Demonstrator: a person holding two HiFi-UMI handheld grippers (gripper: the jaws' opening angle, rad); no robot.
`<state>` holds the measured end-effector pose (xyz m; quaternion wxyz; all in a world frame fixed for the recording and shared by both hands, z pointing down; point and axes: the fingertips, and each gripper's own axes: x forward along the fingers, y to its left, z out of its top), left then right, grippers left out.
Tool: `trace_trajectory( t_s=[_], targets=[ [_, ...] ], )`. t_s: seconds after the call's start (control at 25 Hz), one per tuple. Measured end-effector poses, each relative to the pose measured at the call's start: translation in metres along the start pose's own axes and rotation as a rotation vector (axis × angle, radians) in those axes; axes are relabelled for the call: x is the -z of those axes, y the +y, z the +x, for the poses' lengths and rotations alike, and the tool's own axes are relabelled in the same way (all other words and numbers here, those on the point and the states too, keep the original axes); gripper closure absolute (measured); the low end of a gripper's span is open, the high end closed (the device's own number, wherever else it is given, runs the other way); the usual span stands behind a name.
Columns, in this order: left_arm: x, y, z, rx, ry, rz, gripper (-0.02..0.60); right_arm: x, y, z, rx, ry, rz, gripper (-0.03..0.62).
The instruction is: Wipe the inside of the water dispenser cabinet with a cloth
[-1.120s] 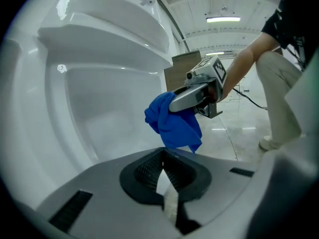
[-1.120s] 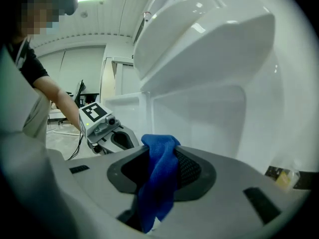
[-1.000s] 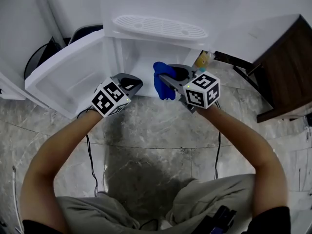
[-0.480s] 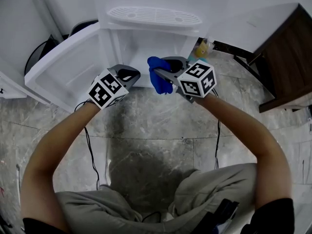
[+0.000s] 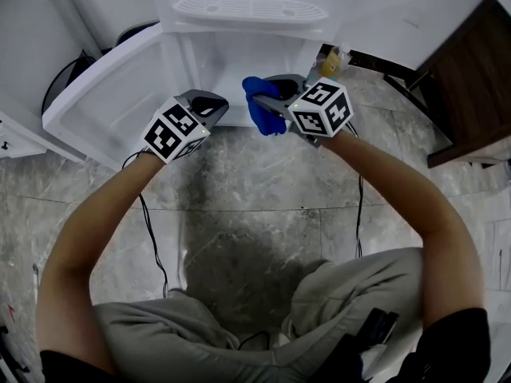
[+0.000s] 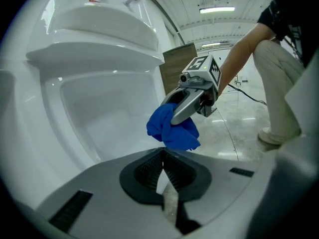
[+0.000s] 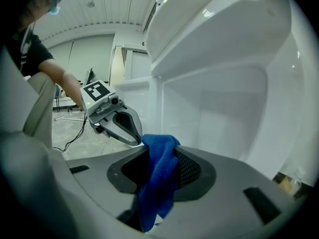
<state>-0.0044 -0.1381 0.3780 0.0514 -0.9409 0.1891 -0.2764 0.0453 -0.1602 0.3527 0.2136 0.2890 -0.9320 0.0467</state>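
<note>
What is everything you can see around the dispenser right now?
water dispenser cabinet: one, white, straight ahead, standing open
door: one, white, swung open to the left
drip tray: one, white, slotted, above the cabinet opening
cloth: one, blue, bunched, at the cabinet mouth
wooden furniture: one, dark brown, far right
yellowish item: one, on the floor by the dispenser's right side; too small to identify
dark round object: one, black, behind the door; unclear
cables: two, black, trailing over the floor
floor: grey marbled tiles
arms: two, bare
left tool: one, grey, shut, empty
right tool: one, grey, clamped on the cloth
</note>
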Motion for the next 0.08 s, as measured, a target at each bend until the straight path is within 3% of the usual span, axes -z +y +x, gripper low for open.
trace_trajectory(
  t_s=[0.08],
  targets=[
    [0.0069,0.0023,-0.0012,-0.007,0.011,-0.006,0.575,0.0018,0.0031,0.0022,-0.011,0.006,-0.003,0.480]
  ],
)
